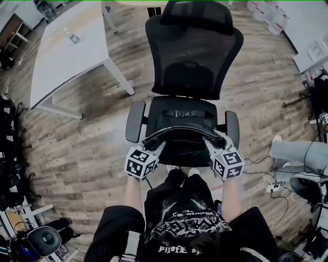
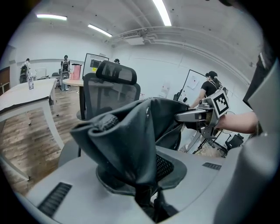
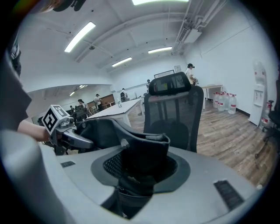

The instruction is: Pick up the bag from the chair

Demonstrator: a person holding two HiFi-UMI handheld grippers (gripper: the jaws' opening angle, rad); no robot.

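A black bag (image 1: 179, 134) lies on the seat of a black mesh office chair (image 1: 192, 66). My left gripper (image 1: 154, 146) is shut on the bag's left front edge, and its fabric bunches between the jaws in the left gripper view (image 2: 127, 144). My right gripper (image 1: 210, 143) is shut on the bag's right front edge, where the right gripper view shows a fold of the bag (image 3: 142, 157) held. In the left gripper view the right gripper (image 2: 192, 116) shows holding the far side. In the right gripper view the left gripper (image 3: 72, 138) shows likewise.
A white table (image 1: 69, 51) stands at the back left. The chair's armrests (image 1: 135, 120) flank the seat. Cables and a power strip (image 1: 271, 187) lie on the wooden floor at right, near another person's legs (image 1: 297, 151). Water bottles (image 1: 266, 13) stand at the far right.
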